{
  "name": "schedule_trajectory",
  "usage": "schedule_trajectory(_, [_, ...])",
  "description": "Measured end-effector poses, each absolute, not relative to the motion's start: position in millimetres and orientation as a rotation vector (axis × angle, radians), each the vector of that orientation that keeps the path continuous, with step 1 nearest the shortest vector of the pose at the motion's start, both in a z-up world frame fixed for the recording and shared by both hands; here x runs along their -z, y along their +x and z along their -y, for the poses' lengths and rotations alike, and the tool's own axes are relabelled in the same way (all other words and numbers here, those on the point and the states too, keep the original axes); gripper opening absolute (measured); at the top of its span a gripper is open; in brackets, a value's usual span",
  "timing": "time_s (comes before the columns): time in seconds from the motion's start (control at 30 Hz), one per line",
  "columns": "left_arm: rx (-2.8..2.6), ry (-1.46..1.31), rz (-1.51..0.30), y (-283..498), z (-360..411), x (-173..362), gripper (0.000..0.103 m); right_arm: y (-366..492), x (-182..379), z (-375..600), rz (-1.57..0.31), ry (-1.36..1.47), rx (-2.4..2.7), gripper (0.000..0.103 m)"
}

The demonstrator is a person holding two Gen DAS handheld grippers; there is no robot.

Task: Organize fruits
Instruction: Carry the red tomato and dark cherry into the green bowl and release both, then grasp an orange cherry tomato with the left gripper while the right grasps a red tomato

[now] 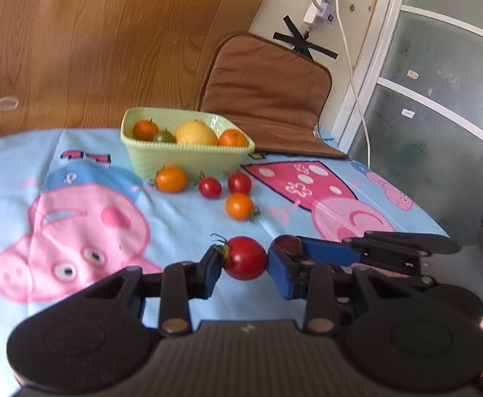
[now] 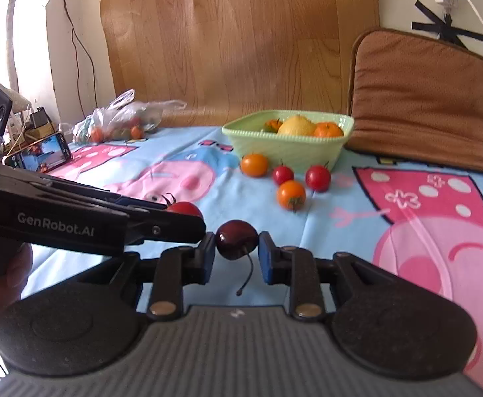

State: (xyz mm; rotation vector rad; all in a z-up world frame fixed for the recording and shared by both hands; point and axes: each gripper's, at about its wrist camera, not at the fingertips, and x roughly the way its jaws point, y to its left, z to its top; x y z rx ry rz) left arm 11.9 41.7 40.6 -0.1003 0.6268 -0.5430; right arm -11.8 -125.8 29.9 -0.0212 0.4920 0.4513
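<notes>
- The left gripper (image 1: 244, 259) is clamped on a red tomato (image 1: 245, 258) at lower centre of the left wrist view; both pads press its sides, and its green calyx points to frame left against the left pad.
- The tomato is nearly round, so no long axis can be read. In the right wrist view only its top and calyx show (image 2: 184, 208) above the left gripper's black finger, which hides the rest.
- The right gripper (image 2: 237, 241) is clamped on a dark cherry (image 2: 236, 239) at lower centre of its own view; the cherry's stem hangs down from it and curves toward lower left.
- In the left wrist view the cherry (image 1: 287, 244) shows only as a dark dome behind the blue pad, the rest covered.
- A light green basket (image 1: 188, 157) stands at upper centre of the table, holding a yellow lemon (image 1: 196, 133), two orange fruits and a small greenish one; its rim hides their lower halves.
- Just in front of the basket, on the blue cartoon tablecloth (image 1: 182, 228), lie four loose tomatoes: two orange (image 1: 171, 179), (image 1: 239, 206) and two red (image 1: 209, 187), (image 1: 239, 182).
- A plastic bag (image 2: 122, 117) at left centre of the right wrist view holds more fruit, too blurred to name.
- A phone (image 2: 41, 155) at far left is partly cut off by the gripper body.
- Part of a hand (image 2: 6, 281) shows at the lower left edge, out of focus.
- A brown cushion (image 1: 268, 96) leans behind the basket.
</notes>
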Motion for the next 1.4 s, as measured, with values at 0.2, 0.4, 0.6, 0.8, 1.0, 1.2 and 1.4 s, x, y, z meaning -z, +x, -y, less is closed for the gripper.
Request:
schedule_trajectory(0.2, [0.51,-0.084,-0.552,73,-36,-68,0.033,43,-54,125,-0.398,-0.029,-0.41,0.031])
schedule_trajectory(0.4, [0.43,-0.112,-0.572,145,-36,-67,0.033,100,-56,117,-0.37,-0.045,-0.395,0.031])
schedule_trajectory(0.6, [0.353,-0.104,-0.604,183,-39,-51,0.033,135,-46,114,-0.39,-0.051,-0.346,0.031])
schedule_trajectory(0.8, [0.319,-0.109,-0.588,182,-45,-48,0.043,129,-52,127,-0.36,-0.01,-0.345,0.037])
schedule_trajectory(1.0, [0.331,-0.144,-0.518,148,-63,-67,0.043,107,-69,173,-0.291,0.114,-0.256,0.041])
schedule_trajectory(1.2, [0.434,-0.214,-0.603,117,-60,-48,0.042,89,-43,204,-0.421,0.207,-0.251,0.039])
schedule_trajectory(1.4, [0.554,-0.104,-0.654,98,-16,-30,0.043,103,-27,190,-0.544,0.204,-0.353,0.038])
